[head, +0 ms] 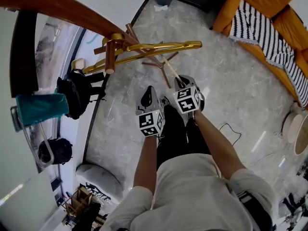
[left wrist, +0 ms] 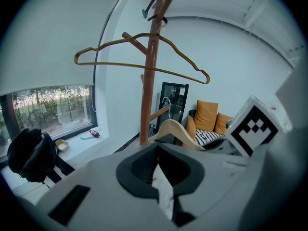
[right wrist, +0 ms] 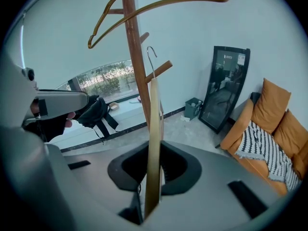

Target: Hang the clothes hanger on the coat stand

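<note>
a pale marbled floor [head: 236, 81] filled the room, with an orange sofa [head: 269, 8] [right wrist: 272, 121] along one side and a black-and-white striped throw [head: 262, 30] draped over it. the wooden coat stand [head: 72, 11] [left wrist: 148, 90] [right wrist: 134, 57] rose in front of the person, its pegs angling upward. beyond it, a dark-framed mirror [right wrist: 226, 88] leaned on the white wall, and a black backpack [head: 74, 95] [left wrist: 26, 153] sat on the low sill by the window [left wrist: 48, 107]. a gold wire hanger [head: 163, 46] hung on one of the upper pegs. the wooden clothes hanger [right wrist: 154, 143] [left wrist: 175, 129] was not on the stand. it was below the wire hanger and near the trunk, with its metal hook pointing up, just beside a lower peg in the right gripper view. the right gripper [head: 180, 83] [right wrist: 154, 155] held it, jaws clamped on the flat wooden body, which showed edge-on between the pads. the left gripper [head: 148, 94] [left wrist: 156, 150] was just beside the right one and slightly lower in the head view. its jaws were drawn together at the tips, with nothing between them. both marker cubes faced up toward the head camera.
</note>
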Available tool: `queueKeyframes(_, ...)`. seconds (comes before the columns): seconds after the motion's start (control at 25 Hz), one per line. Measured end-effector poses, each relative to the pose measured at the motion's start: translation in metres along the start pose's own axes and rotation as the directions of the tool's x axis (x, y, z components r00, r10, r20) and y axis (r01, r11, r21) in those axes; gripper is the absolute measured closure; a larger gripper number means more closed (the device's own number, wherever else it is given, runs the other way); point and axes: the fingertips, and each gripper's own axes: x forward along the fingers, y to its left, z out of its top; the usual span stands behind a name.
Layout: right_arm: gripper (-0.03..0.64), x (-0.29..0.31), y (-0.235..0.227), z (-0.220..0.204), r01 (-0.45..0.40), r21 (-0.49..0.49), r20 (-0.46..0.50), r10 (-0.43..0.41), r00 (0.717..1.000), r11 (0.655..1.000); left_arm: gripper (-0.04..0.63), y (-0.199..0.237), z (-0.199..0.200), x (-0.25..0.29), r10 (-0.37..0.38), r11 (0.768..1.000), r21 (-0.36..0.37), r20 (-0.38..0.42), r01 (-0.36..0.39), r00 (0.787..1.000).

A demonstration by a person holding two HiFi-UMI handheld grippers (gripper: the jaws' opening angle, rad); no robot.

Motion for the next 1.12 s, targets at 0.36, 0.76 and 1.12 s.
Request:
queueKeyframes(0.36, 0.581, 0.021, 0.002, 0.009, 0.001, 0.013, -0.009, -0.001, 1.000, 1.000, 0.586, 0.012, 0.001, 0.012, -0.012, 1.000, -0.008, -0.019, 0.012, 1.000)
queueKeyframes(0.76, 0.581, 0.044, 0.005, 0.009, -0.023, 0.013, -0.009, 0.023, 1.000, 1.000, 0.586, 0.017, -0.007, 0.026, -0.007, 1.000, -0.007, -0.035, 0.007, 0.999)
queueKeyframes(1.12, 0.581, 0.056, 0.001, 0.001, -0.046, 0.027, -0.022, 0.047, 0.999, 0.999, 0.586, 0.017, -0.016, 0.033, 0.007, 1.000, -0.019, -0.053, -0.008, 0.999)
